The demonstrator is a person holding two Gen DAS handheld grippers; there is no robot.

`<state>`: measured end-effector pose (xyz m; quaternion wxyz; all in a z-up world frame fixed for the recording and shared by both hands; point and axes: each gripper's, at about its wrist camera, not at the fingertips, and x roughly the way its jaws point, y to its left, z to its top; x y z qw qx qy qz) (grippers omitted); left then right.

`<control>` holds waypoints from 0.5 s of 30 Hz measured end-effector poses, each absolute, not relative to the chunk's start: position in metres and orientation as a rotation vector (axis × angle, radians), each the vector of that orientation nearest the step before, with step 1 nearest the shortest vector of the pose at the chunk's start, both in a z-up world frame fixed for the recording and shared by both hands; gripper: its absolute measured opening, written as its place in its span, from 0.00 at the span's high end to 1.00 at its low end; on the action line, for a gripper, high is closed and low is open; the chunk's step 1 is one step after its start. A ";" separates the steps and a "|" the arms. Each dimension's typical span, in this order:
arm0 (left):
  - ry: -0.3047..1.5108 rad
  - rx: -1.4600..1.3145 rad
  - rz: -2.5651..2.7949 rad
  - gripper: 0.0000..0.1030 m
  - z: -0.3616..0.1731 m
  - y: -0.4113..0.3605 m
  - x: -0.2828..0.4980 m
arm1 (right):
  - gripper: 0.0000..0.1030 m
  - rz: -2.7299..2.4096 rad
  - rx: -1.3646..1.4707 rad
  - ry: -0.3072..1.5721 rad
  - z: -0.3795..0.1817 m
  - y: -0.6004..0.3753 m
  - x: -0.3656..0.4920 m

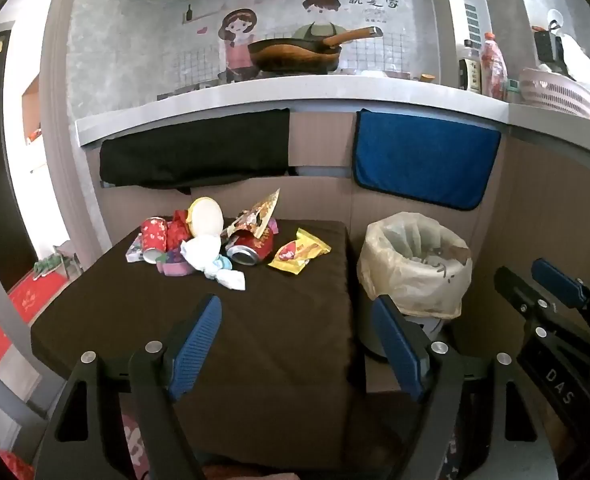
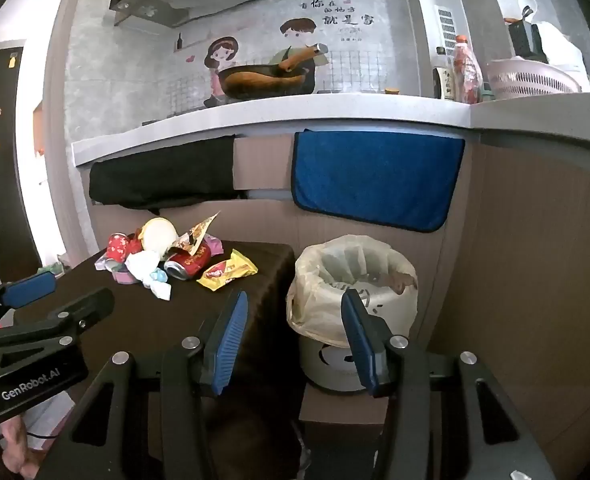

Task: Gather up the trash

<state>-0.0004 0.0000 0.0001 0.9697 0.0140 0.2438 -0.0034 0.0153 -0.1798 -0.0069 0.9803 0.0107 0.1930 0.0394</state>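
Left hand-held gripper (image 1: 297,344) wide, holding nothing, low over near bench (image 1: 95,332) edge. Right hand-held gripper (image 2: 291,340) also wide and unloaded, straddling bench corner and bin (image 2: 355,276).

Step in hand, by the look: start of pick, nothing grabbed yet. Trash all piled at far end of bench, well apart from both grippers.

Next move probably: reach forward to nearest piece, likely white wad (image 1: 231,278) or yellow wrapper (image 1: 299,256), close on it, carry right, drop in bin. Wrapper flat and thin, so needs a low pinch at an edge. Crushed red can (image 1: 251,246) just beside wrapper, touching torn packet (image 1: 257,216); could drag neighbours along.

Further back: red cup (image 1: 153,238) on its side, cream lid (image 1: 205,216) leaning on the heap.

Bench under dark brown cloth. Bin to right of bench, lined with pale bag, a few scraps inside.

Behind: black cloth (image 1: 195,152) and blue towel (image 1: 423,160) hanging off kitchen counter edge. On top: wok (image 1: 295,54), bottles, pink basket (image 1: 555,90). Cartoon wall sticker, range hood above.
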 end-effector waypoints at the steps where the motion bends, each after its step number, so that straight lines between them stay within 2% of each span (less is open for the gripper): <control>1: 0.493 0.030 -0.007 0.25 0.000 0.000 0.000 | 0.55 0.079 0.021 0.383 -0.007 -0.180 0.015; 15: 0.493 0.029 -0.006 0.25 0.011 -0.004 -0.004 | 0.55 0.073 0.009 0.391 -0.007 -0.179 0.016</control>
